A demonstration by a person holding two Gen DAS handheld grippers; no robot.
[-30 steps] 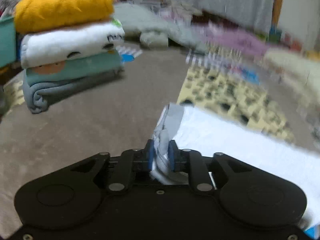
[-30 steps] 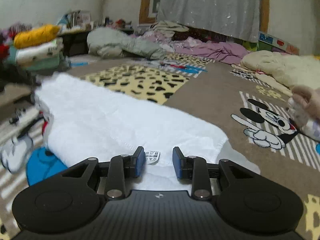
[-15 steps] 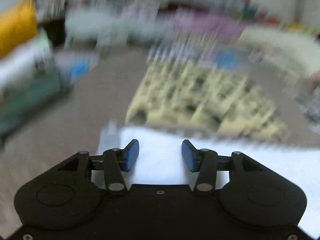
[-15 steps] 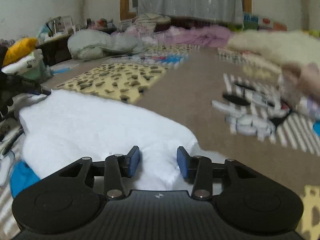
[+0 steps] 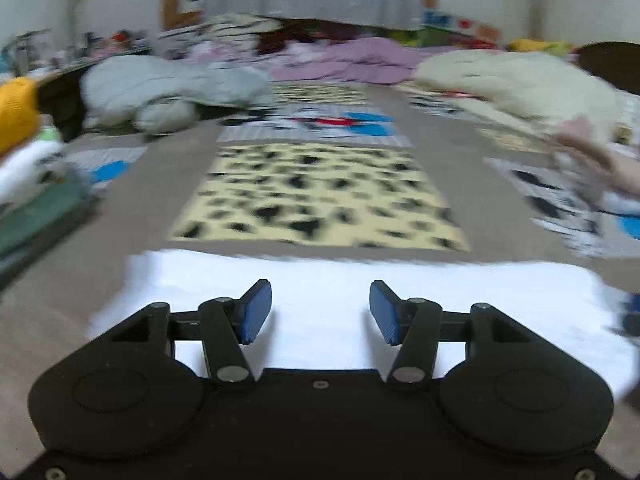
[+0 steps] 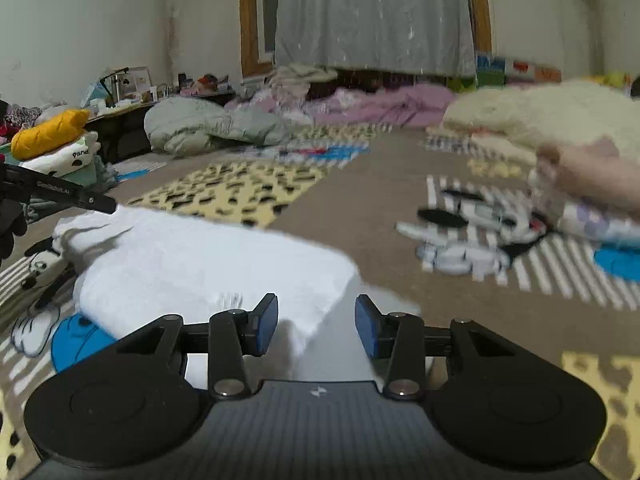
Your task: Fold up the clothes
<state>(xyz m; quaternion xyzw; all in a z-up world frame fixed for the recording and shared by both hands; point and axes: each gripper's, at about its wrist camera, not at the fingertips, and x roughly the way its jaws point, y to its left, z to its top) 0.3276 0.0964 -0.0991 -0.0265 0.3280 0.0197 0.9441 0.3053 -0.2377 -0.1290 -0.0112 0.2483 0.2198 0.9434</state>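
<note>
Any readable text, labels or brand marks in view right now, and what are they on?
"pand": black letters on the white folded garment in the stack, cut off at its edge.
Small white print on the black bar at far left: too blurred to read.
Left wrist view: nothing legible.

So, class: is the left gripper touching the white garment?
Cannot tell. In the left wrist view the left gripper, jaws open, sits over the white garment, but blur hides any gap or contact.
</note>
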